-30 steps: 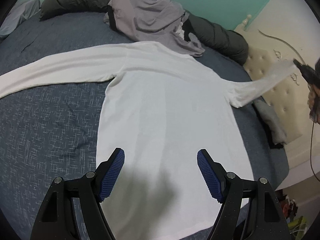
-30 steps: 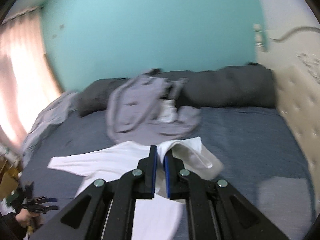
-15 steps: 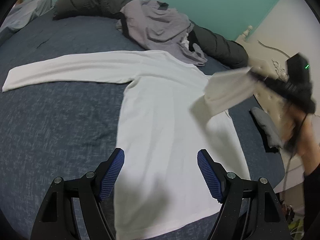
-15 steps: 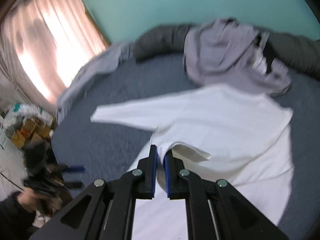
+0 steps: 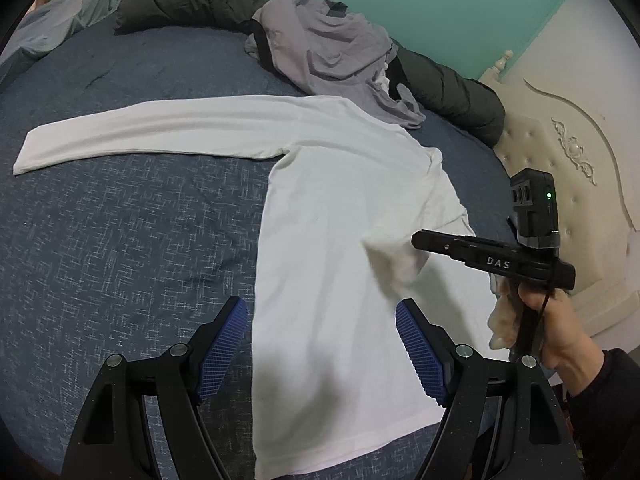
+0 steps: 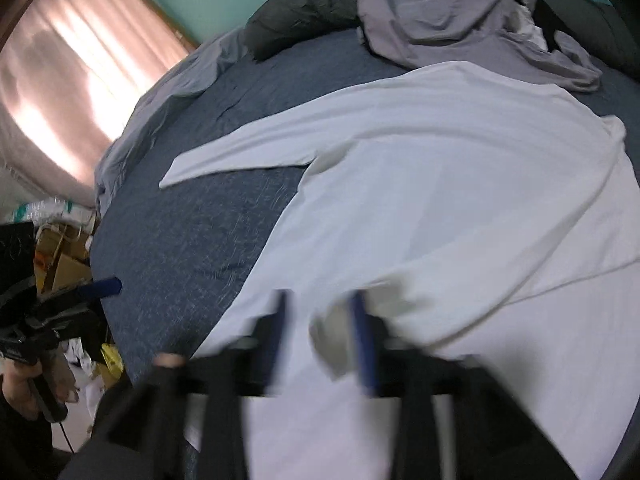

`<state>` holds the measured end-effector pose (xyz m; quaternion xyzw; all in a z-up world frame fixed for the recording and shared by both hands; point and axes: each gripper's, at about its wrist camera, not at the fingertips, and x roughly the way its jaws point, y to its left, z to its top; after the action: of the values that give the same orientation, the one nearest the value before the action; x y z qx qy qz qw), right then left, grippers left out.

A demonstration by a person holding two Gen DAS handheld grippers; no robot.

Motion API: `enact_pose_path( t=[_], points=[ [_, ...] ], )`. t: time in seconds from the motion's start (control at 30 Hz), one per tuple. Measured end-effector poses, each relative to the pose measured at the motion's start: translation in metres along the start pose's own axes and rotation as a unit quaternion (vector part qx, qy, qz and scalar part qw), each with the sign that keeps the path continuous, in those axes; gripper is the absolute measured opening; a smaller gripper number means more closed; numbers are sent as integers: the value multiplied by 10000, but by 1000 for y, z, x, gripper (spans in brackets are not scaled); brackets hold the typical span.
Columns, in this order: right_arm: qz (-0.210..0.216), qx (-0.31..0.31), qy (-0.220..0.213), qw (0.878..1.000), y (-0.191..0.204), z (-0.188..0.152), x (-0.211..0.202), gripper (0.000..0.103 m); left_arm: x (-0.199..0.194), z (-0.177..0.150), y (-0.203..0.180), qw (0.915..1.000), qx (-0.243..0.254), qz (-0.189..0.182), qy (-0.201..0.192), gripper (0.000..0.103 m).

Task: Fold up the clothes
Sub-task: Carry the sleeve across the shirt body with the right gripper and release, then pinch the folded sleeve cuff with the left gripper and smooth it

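A: What fills the view?

B: A bed (image 5: 120,240) under a dark blue flecked cover. Its far-left corner is cut off by the lens edge in the left wrist view.

A: And on the bed?

B: A white long-sleeved shirt (image 5: 340,208) lies flat in the middle of the bed. One sleeve stretches straight out toward the bed's left side. The other sleeve (image 5: 394,264) is folded in over the body, its cuff by the right gripper (image 6: 320,328). The shirt's hem is partly hidden behind the left gripper (image 5: 320,348).

A: Beyond the shirt?

B: At the head of the bed a grey garment (image 5: 328,60) is heaped on a dark pillow (image 5: 192,4), touching the shirt's shoulder.

A: The grippers?

B: The left one hangs over the shirt's lower part, blue pads wide apart, empty. The right one is smeared by motion blur; its fingers (image 6: 362,344) stand apart with the cuff between them, but I cannot tell whether the cloth is still caught. A hand (image 5: 556,332) holds its handle, off the bed's right edge.
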<state>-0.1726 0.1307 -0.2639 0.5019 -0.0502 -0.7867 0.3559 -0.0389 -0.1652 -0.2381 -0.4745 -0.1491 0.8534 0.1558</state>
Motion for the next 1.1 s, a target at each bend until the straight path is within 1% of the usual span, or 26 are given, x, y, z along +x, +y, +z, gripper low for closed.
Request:
enact_pose_path(
  t=[0.03, 0.1, 0.2, 0.33, 0.43, 0.53, 0.57, 0.63, 0.73, 0.77, 0.87, 1.0, 1.1],
  points=[
    [43, 70, -67, 9999, -3, -2, -4, 63, 1, 0, -1, 10000, 2, -4, 12, 80],
    [126, 210, -204, 9995, -10, -5, -13, 63, 6, 1, -2, 10000, 16, -5, 41, 80],
    [86, 422, -619, 9972, -30, -14, -39, 63, 14, 2, -6, 9999, 47, -16, 88, 80],
    [-190, 992, -1076, 9890, -75, -44, -68, 63, 35, 3, -16, 9996, 158, -87, 211, 80],
    [-356, 1308, -1233, 9831, -104, -70, -80, 63, 56, 4, -25, 9991, 224, -135, 338, 80],
    [-543, 1544, -1389, 9767, -130, -93, -92, 63, 80, 2, -43, 9979, 404, -120, 491, 80],
    [-665, 1638, -1426, 9739, -140, -101, -97, 64, 88, 2, -49, 9974, 467, -110, 540, 80],
    [-928, 1783, -1440, 9689, -156, -114, -105, 65, 104, 1, -62, 9962, 628, -10, 595, 80],
    [-1218, 2016, -1588, 9588, -177, -128, -117, 66, 126, 0, -74, 9946, 792, 158, 656, 80],
    [-1293, 2174, -1576, 9546, -185, -134, -120, 66, 133, -1, -78, 9940, 836, 232, 673, 80],
    [-1271, 2401, -1703, 9472, -199, -145, -125, 66, 145, -5, -85, 9915, 981, 408, 748, 80],
    [-1250, 2414, -1831, 9447, -202, -150, -128, 66, 162, -9, -95, 9874, 1175, 640, 846, 80],
    [-1205, 2436, -1913, 9432, -204, -154, -129, 66, 169, -13, -101, 9850, 1305, 710, 882, 80]
  ],
)
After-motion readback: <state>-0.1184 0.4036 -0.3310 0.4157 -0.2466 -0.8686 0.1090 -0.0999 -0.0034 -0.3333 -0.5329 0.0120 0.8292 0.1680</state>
